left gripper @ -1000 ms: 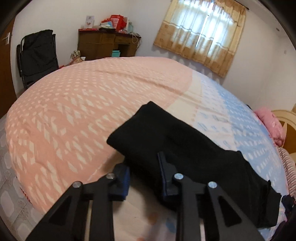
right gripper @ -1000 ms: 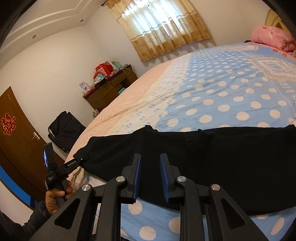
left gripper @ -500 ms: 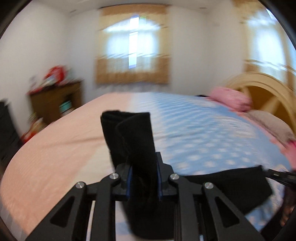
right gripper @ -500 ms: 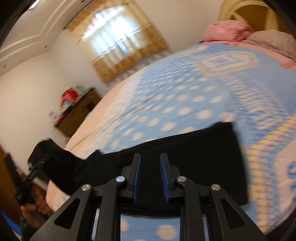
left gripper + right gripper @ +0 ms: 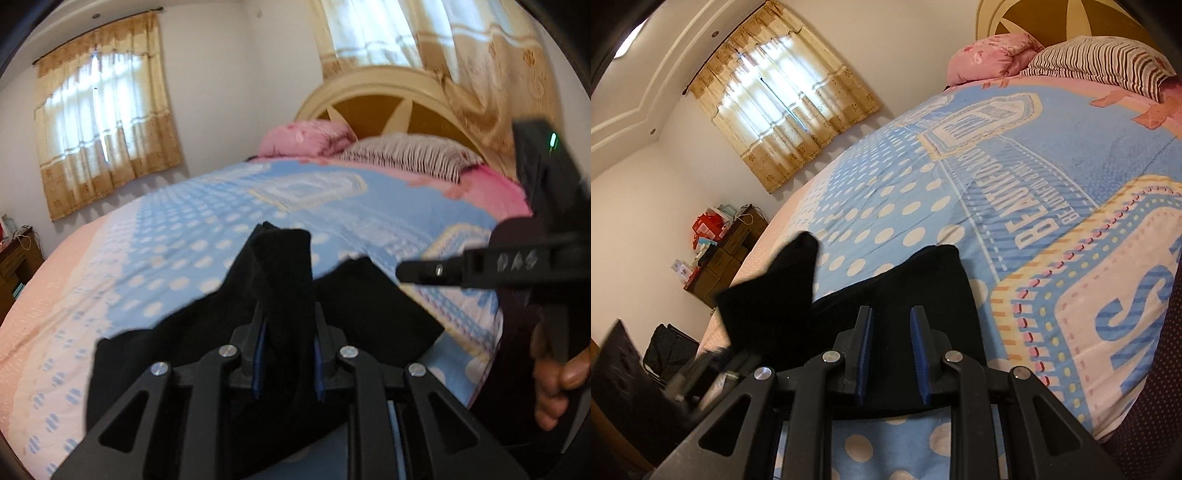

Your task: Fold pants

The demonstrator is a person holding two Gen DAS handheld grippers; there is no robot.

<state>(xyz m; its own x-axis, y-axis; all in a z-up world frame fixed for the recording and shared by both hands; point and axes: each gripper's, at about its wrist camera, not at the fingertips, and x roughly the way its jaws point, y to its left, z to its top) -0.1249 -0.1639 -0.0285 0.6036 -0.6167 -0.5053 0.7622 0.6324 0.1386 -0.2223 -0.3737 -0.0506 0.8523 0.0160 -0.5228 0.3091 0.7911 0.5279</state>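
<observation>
Black pants (image 5: 369, 314) lie on the bed's blue dotted cover. My left gripper (image 5: 286, 321) is shut on the leg end of the pants (image 5: 284, 266) and holds it lifted over the waist part. My right gripper (image 5: 891, 332) is open and empty, just above the pants' waist end (image 5: 923, 288). The lifted leg end (image 5: 775, 295) shows at the left in the right wrist view, with the left gripper blurred below it. The right gripper also shows at the right edge of the left wrist view (image 5: 480, 269).
A pink pillow (image 5: 306, 138) and a striped pillow (image 5: 406, 155) lie by the headboard (image 5: 388, 96). A wooden cabinet (image 5: 727, 251) and a black chair (image 5: 668, 350) stand beyond the foot of the bed. Curtained windows are on the far wall.
My left gripper closed on the leg end, lifted it and carried it toward the waist end near the right gripper. My right gripper stayed open over the waist.
</observation>
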